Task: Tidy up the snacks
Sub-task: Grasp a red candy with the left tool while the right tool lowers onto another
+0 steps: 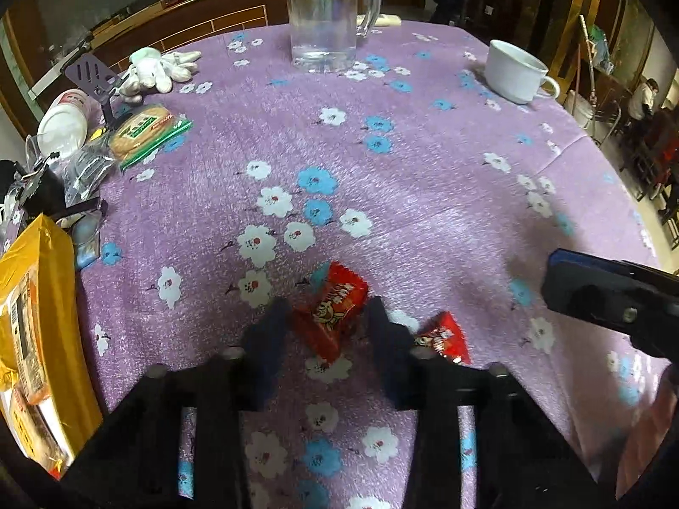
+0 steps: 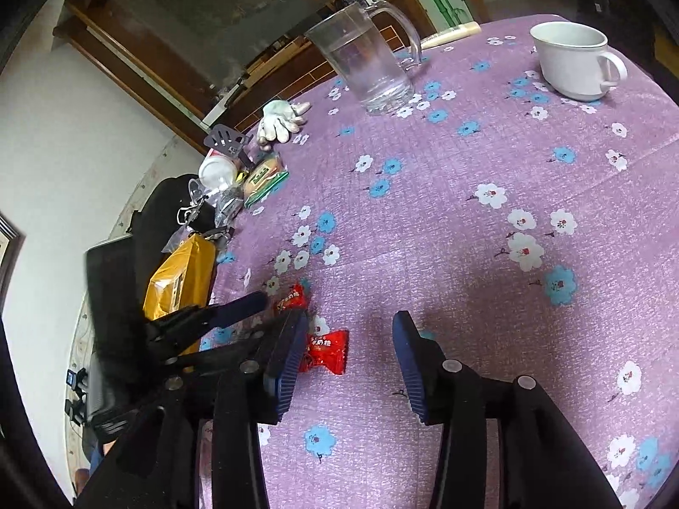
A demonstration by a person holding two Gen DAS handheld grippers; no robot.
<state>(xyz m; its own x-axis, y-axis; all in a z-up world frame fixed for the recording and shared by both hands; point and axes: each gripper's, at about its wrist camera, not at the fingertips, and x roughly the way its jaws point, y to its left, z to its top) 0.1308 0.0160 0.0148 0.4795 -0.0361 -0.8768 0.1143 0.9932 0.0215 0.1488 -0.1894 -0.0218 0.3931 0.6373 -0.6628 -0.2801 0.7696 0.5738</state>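
Two red candies near the bench's front edge

Two red candy wrappers lie on the bench [image 1: 424, 169] with its purple flowered cloth, close to the edge nearest you. Your left gripper [image 1: 326, 318] has its jaws on either side of the first red candy [image 1: 335, 309]; the wrapper sits tilted between the pads and fills the gap, though motion blur means I cannot tell whether the pads actually press it. The second red candy [image 1: 443, 337] lies on the cloth just beside the left gripper's right finger, untouched.

Your right gripper [image 2: 350, 352] has its jaws standing apart with only bare cloth between them. In the right wrist view the second candy [image 2: 326, 350] rests just beside its left finger [image 2: 284, 364], outside the gap, and the first candy [image 2: 290, 299] shows a little farther off, at the tips of the left gripper.

Along the bench's left edge you have a yellow bag [image 1: 34, 339], a green-packed biscuit pack [image 1: 144, 131], a white container [image 1: 63, 121] and white gloves [image 1: 163, 68]. Toward the far edge stands a clear pitcher [image 1: 322, 17] with water, and a white cup [image 1: 515, 72] sits near the far right corner.
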